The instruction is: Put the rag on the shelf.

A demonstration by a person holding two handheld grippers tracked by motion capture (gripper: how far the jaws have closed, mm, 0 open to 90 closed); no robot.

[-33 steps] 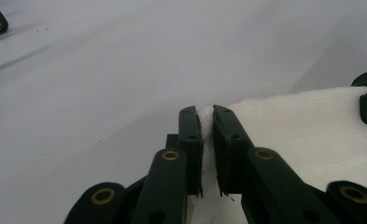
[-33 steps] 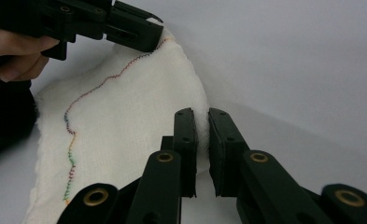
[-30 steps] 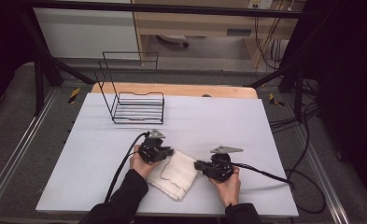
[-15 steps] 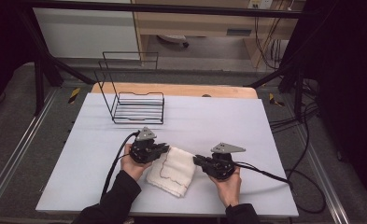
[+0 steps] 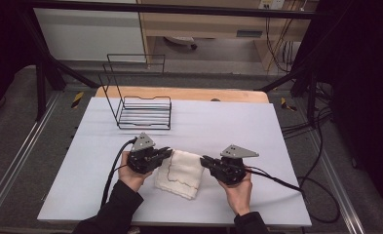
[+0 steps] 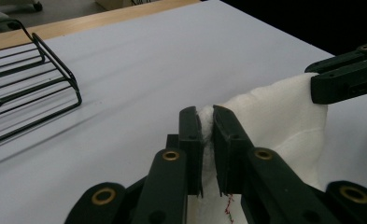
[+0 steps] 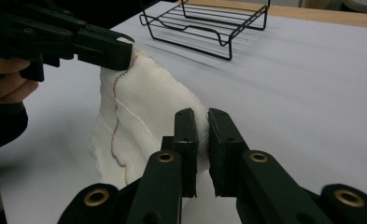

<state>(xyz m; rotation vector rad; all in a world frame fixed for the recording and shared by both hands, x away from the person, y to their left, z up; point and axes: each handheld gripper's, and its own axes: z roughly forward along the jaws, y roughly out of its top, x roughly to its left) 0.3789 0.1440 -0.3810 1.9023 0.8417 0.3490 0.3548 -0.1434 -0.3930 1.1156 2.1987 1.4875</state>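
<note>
The cloth (image 5: 181,172) is white with a multicoloured stitched line. The wire rack (image 5: 143,113) is black. The table (image 5: 228,122) is pale lavender-grey with a wooden far edge.

Left hand-held gripper (image 5: 165,152) clamped shut, right hand-held gripper (image 5: 204,160) clamped shut, tips facing inward

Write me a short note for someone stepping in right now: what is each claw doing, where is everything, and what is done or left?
Left claw: shut on one top corner of the white cloth with coloured stitching.
Right claw: shut on the other top corner.
Cloth: upper edge held off the white table between the claws, lower part hanging down to the table.
Black wire rack: at the table's far left, nothing in it.
Done: both corners gripped and lifted.
Left: probably folding or moving the cloth; the rack may be its destination.
</note>
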